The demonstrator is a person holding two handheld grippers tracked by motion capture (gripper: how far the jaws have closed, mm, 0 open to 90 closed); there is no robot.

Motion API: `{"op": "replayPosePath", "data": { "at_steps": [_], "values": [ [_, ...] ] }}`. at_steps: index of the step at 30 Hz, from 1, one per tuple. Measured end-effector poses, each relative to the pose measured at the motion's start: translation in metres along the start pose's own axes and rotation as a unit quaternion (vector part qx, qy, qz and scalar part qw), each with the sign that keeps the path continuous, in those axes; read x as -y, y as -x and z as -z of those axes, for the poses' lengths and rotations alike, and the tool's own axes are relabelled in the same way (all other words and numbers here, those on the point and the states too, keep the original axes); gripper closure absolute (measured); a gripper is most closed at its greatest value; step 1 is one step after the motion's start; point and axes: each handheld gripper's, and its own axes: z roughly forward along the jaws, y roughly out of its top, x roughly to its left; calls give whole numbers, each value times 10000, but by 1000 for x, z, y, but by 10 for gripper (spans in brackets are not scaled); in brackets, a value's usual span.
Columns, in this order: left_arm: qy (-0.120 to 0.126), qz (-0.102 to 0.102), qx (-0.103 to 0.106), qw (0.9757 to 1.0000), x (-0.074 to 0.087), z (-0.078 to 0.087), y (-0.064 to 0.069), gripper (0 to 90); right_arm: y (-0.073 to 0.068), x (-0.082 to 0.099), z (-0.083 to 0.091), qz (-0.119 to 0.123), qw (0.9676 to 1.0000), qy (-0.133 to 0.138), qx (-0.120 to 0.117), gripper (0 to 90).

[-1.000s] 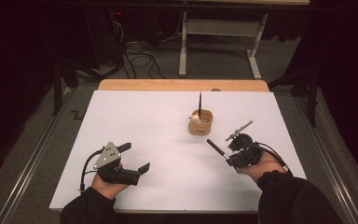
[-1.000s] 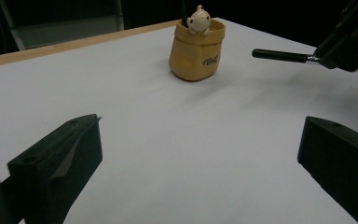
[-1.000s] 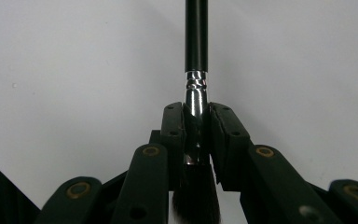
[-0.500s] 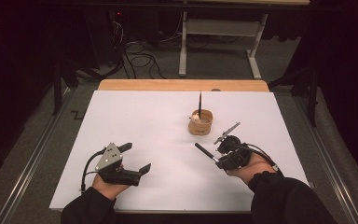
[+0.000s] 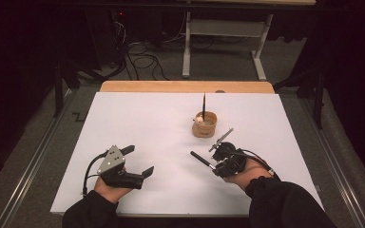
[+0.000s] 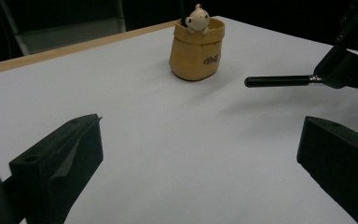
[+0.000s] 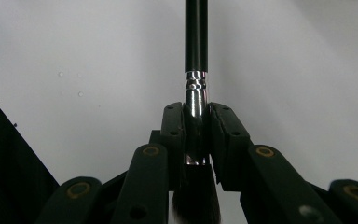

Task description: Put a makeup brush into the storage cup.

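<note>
Nearest, the left gripper (image 5: 138, 161) sits low over the smooth white table (image 5: 138, 118) at the near left, blocky matte black jaws spread wide with nothing between them. Over at the near right, the right gripper (image 5: 215, 167) is clamped on a brush (image 5: 202, 159) by its shiny metal ferrule, slim black handle sticking out leftward just above the table. Farther back stands a tan pot (image 5: 204, 124), rounded, with a small pale figure on its rim.

Bare white table (image 5: 138, 123) all round; only the tan pot (image 5: 204, 125) stands mid-table as an obstacle
</note>
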Motion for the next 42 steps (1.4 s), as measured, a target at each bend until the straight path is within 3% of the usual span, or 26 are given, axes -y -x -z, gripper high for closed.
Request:
{"op": "replayPosePath", "data": {
  "at_steps": [7,15,18,22,26,30,36,42],
  "values": [
    [224,-6,-220,9995,-25,-3,-4,10,3,-3,6,77,10000,1,27,775],
    [500,-191,-320,9981,-62,-13,-5,22,4,-7,11,94,9999,29,15,776],
    [608,-242,-313,9974,-63,-17,-1,31,4,-8,11,131,9999,9,17,775],
    [452,-554,-393,9967,-51,-26,8,36,2,-8,12,162,9999,-21,-35,775],
    [235,-1029,-500,9932,-40,-33,19,37,2,-9,12,231,9997,-57,-53,775],
    [122,-1186,-538,9914,-29,-36,23,56,1,-11,13,285,9995,-90,-84,775],
    [-129,-1586,-736,9845,-18,-45,29,67,-3,-15,12,400,9990,-129,-156,775],
    [-215,-2045,-717,9760,-14,-48,41,116,-5,-16,12,441,9986,-184,-220,775]
  ]
}}
